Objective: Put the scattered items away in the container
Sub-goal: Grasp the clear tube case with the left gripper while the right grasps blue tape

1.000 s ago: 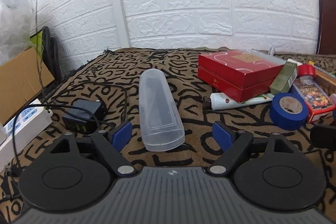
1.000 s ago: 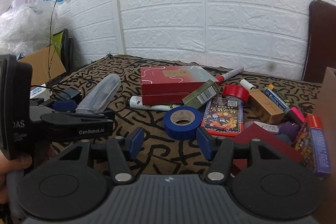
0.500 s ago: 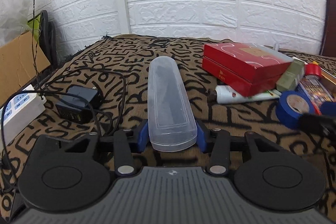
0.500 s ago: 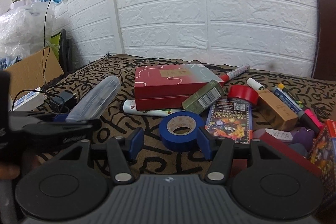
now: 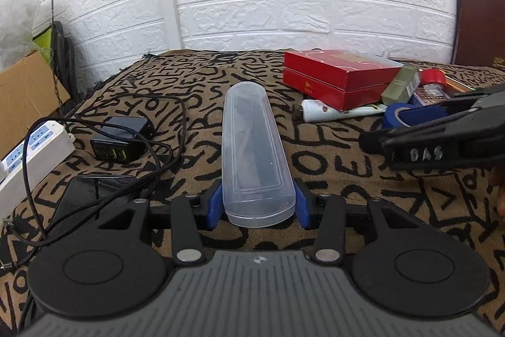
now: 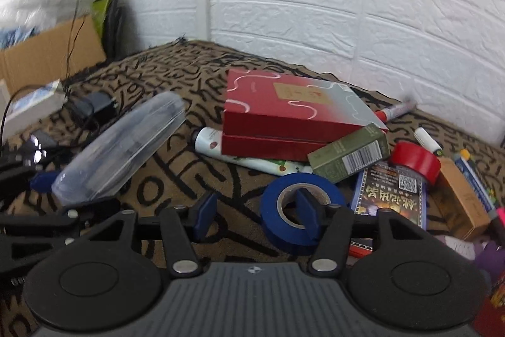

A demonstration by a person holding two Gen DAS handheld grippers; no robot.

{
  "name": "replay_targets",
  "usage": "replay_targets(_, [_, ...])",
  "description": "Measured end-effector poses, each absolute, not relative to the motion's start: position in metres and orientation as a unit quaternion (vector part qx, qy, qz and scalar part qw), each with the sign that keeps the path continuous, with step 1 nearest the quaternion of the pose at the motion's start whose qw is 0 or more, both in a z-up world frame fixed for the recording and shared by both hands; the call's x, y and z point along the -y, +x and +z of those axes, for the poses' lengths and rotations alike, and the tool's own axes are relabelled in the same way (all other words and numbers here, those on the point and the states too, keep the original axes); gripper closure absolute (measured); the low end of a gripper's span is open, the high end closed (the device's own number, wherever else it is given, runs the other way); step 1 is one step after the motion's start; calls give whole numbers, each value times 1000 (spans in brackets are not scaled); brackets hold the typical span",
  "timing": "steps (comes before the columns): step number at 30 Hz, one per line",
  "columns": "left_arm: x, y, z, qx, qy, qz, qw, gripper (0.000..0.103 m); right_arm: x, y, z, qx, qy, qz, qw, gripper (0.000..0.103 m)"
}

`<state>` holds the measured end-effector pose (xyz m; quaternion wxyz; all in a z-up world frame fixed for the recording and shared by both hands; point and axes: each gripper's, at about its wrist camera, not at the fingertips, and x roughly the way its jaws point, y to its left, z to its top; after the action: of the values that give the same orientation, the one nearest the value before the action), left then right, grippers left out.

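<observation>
At the far left a white power strip [image 5: 31,153] sits at the desk [image 5: 195,90] edge, and a black charger [image 5: 121,139] lies just inside it with its cable [image 5: 164,147] looping toward the middle. The left claw [image 5: 257,207] is clenched on the near end of the clear plastic case [image 5: 254,153], its blue pads pressed against both sides. The case points away from the camera and, in the right wrist view, appears tilted up off the patterned cloth. Held only by one end, the long smooth case could pivot or slip between the pads if swung fast — a judgement from its length and slick shell.

The cable loop lies close to the left pad; a low sweep leftward could snag it and drag the charger.

Right of the case is a bare stretch of cloth, the best room for moving. Beyond it the red box [image 6: 284,112] sits over a white tube [image 6: 240,157], with a green carton [image 6: 350,157] leaning on it. The right claw [image 6: 257,210] is released, its right pad inside the core of the blue tape roll [image 6: 300,210] and its left pad outside the ring — closing now might pinch only the near wall and tip the roll. The container is not clearly identifiable in either view; clutter crowds the far right.
</observation>
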<state>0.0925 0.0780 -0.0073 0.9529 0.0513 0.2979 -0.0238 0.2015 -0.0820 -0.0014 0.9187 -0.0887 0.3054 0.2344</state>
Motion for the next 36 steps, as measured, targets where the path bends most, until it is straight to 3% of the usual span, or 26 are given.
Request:
replay_targets(3, [-77, 88, -9, -301, 57, -42, 951, 58, 92, 195, 2, -321, -71, 257, 909, 78])
replay_targets(18, [-78, 12, -9, -312, 84, -115, 939, 57, 95, 79, 11, -329, -68, 300, 893, 81])
replay_targets(19, [-77, 9, -9, -308, 87, -112, 941, 51, 97, 72, 13, -329, -64, 299, 893, 81])
replay_targets(20, [-75, 7, -8, -304, 89, -104, 943, 27, 99, 66, 14, -329, -59, 300, 893, 81])
replay_targets(22, [-69, 6, -7, -295, 96, -90, 946, 3, 101, 60, 14, -332, -51, 297, 894, 83])
replay_targets(30, [-44, 34, -15, -301, 126, -84, 941, 1, 96, 63, 6, -320, -39, 284, 903, 82])
replay_targets(36, [-48, 39, -24, -301, 99, -88, 944, 1, 107, 66, -9, -286, 14, 290, 913, 70])
